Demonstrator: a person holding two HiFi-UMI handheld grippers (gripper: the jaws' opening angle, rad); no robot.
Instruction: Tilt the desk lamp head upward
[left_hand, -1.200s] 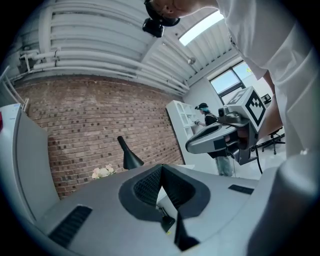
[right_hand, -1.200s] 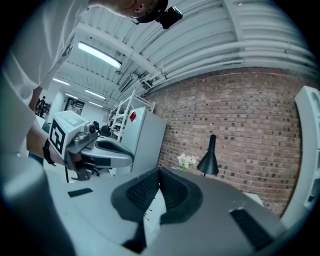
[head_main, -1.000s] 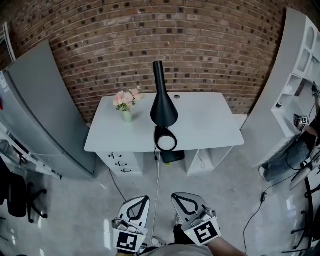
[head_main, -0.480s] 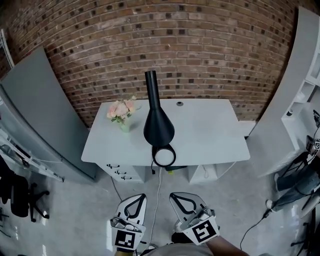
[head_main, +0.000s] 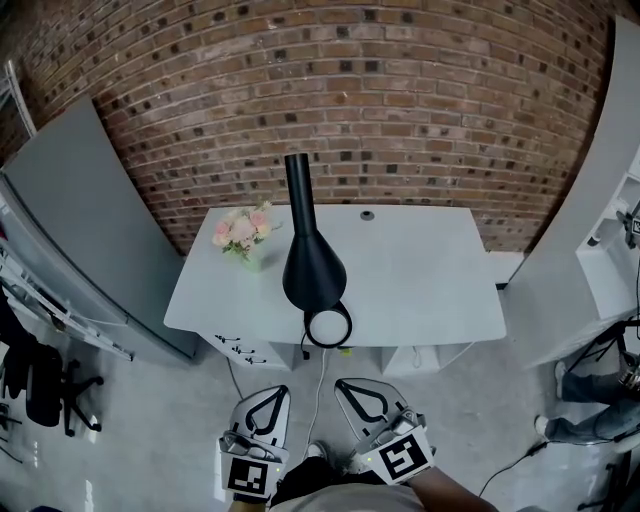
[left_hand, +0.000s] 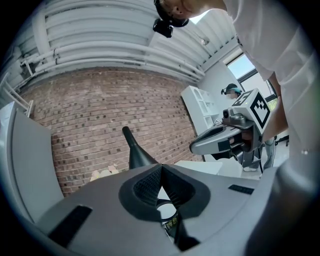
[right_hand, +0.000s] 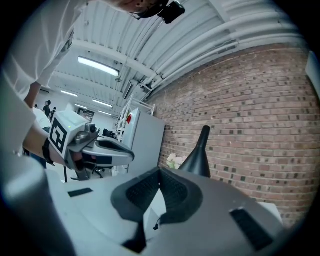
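Observation:
A black desk lamp (head_main: 312, 262) stands at the front middle of a white desk (head_main: 420, 280); its bell-shaped head narrows to a tall neck toward the brick wall, and a round ring part (head_main: 328, 325) sits at the desk's front edge. The lamp (left_hand: 134, 152) also shows beyond the jaws in the left gripper view, and the lamp (right_hand: 199, 155) in the right gripper view. My left gripper (head_main: 270, 393) and right gripper (head_main: 350, 385) hang low, side by side, well short of the desk. Both are shut on nothing, jaws meeting at the tips.
A vase of pink flowers (head_main: 243, 235) stands on the desk's left. Drawers (head_main: 235, 350) sit under it, and a cable (head_main: 318, 385) runs down to the floor. A grey cabinet (head_main: 80, 230) flanks the left, a white shelf unit (head_main: 600, 250) the right, a black chair (head_main: 40, 385) far left.
The desk and lamp have come nearer and lower in the head view. Both grippers stay low and shut.

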